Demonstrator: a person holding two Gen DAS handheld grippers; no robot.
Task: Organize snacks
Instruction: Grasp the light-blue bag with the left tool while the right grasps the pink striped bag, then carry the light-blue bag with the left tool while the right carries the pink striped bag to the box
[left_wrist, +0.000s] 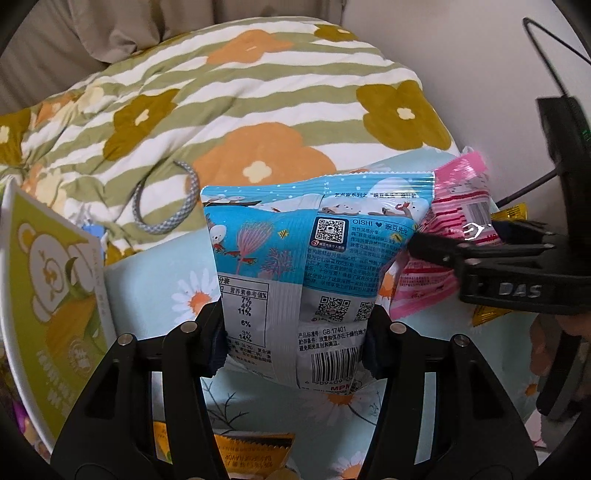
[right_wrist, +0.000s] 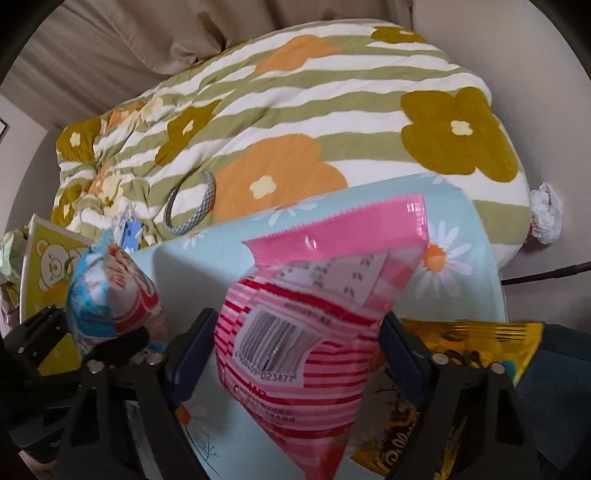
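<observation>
My left gripper (left_wrist: 295, 332) is shut on a blue Oishi snack bag (left_wrist: 306, 266) and holds it upright above the light blue daisy cloth (left_wrist: 155, 280). My right gripper (right_wrist: 295, 350) is shut on a pink striped snack bag (right_wrist: 303, 332), held above the same cloth (right_wrist: 458, 280). In the left wrist view the right gripper (left_wrist: 476, 240) and the pink bag (left_wrist: 454, 236) are just right of the blue bag. In the right wrist view the blue bag (right_wrist: 107, 295) and the left gripper (right_wrist: 70, 332) are at the left.
A yellow snack packet (right_wrist: 472, 354) lies on the cloth at the right, another (left_wrist: 243, 454) near the front. A green bear-print box (left_wrist: 48, 295) stands at the left. A striped floral quilt (left_wrist: 221, 110) with a grey cord loop (left_wrist: 166, 206) lies behind. Black cables (left_wrist: 546, 74) run along the right wall.
</observation>
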